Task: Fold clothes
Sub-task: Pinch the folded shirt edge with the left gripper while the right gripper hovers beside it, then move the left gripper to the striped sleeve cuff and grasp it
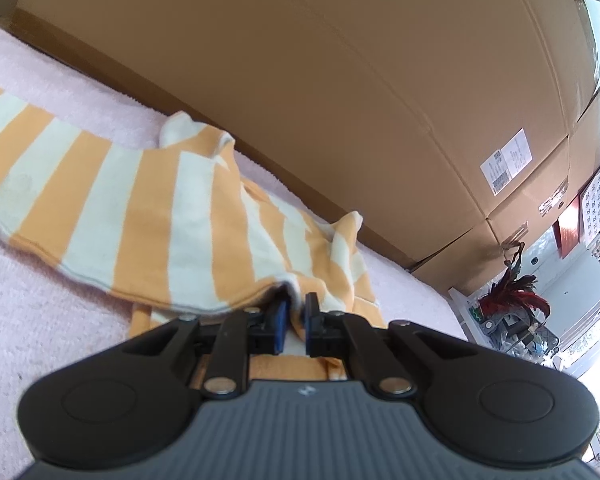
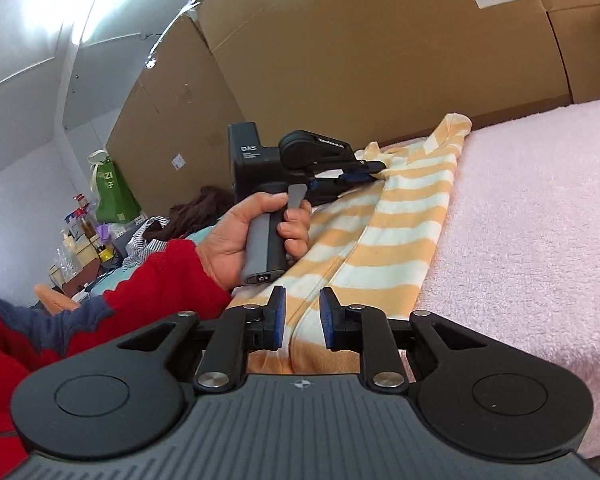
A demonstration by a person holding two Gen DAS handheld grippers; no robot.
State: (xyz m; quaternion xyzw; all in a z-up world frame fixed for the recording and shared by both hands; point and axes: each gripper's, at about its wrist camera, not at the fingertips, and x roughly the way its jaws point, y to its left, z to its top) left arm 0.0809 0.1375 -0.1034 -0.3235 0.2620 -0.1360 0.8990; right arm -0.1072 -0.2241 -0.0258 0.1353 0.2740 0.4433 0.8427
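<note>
Left wrist view: left gripper (image 1: 296, 312) is pinched tight on a fold of the orange & white striped garment (image 1: 148, 208), fabric caught between the blue pads. Garment lies across the pink fleecy blanket (image 1: 40, 320) that covers the surface, running toward its far edge, where big cardboard boxes (image 1: 340, 100) stand as a wall w/ a white label on one. Past the blanket's right end: cluttered shelf w/ a red feathery thing (image 1: 512, 296) and bright daylight.

Right wrist view: right gripper (image 2: 303, 312) has its fingers narrowly apart, hovering over the near end of the garment (image 2: 400, 220), pads not pressing on it. Garment stretches along the blanket's (image 2: 540, 240) left edge to the far edge by the boxes (image 2: 340, 60). A hand (image 2: 244, 236) in a red sleeve (image 2: 160, 284) grips the left gripper's (image 2: 370, 170) handle, its tips clamped on the garment's far part. Room at left: white wall, green bag (image 2: 114, 192), bottles, piled clothes
</note>
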